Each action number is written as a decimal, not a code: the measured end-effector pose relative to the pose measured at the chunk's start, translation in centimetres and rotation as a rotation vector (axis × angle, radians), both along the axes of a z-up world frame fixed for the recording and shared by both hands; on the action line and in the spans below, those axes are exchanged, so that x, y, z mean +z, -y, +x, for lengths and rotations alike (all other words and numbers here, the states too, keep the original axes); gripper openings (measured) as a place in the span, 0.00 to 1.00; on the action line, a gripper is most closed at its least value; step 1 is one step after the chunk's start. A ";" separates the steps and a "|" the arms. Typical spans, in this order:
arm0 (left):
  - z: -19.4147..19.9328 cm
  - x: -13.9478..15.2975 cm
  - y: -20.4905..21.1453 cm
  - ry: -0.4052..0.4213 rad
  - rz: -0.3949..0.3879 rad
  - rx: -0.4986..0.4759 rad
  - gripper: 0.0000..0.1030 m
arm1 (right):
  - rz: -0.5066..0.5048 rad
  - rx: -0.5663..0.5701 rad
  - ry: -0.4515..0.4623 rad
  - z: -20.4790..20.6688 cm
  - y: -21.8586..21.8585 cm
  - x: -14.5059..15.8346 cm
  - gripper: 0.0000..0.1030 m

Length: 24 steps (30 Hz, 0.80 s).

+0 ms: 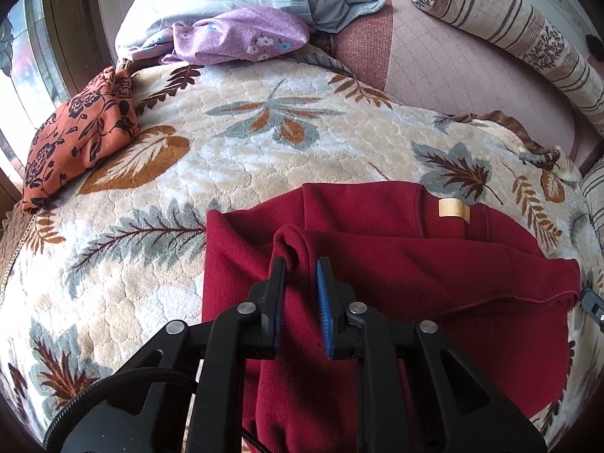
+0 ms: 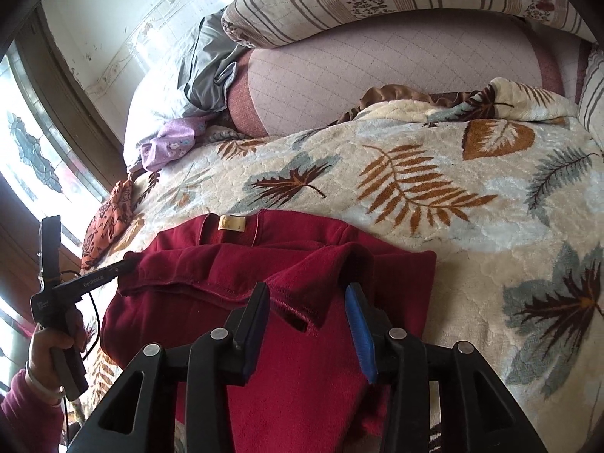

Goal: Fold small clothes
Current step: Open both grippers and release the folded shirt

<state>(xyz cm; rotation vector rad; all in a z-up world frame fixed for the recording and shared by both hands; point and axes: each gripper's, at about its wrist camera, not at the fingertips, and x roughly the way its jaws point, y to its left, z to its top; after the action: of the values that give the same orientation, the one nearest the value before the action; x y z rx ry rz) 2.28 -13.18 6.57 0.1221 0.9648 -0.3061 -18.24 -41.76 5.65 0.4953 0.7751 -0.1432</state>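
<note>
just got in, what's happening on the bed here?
A person with a handheld gripper in each hand is folding a dark red garment on a leaf-patterned blanket. The far edge has been folded back over the body, with the neck label showing. The left gripper is open around a raised fold of red fabric, and the right gripper is open over another folded edge; neither pinches the cloth. An orange floral cloth and a purple one lie beyond, apart from the red garment.

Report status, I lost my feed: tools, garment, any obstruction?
Left tool open, red fold between pads. Right tool open, straddling hem. Red garment part-folded on leaf blanket. Nothing in the way.
</note>
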 end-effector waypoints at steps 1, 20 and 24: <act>-0.3 0.2 -0.3 0.005 -0.005 0.003 0.27 | -0.007 0.008 -0.002 -0.2 -0.3 0.0 0.38; -6.7 0.4 -0.2 -0.009 -0.031 -0.117 0.38 | -0.179 0.186 -0.093 0.6 -6.8 -3.1 0.38; -6.7 0.3 0.7 0.003 -0.026 -0.121 0.38 | -0.165 0.183 -0.091 0.7 -7.1 -2.9 0.38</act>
<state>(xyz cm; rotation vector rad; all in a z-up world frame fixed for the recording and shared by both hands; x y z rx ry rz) -4.45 -13.89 6.86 0.1578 0.9518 -0.4292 -17.50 -34.70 2.80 0.2614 0.8856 -0.0587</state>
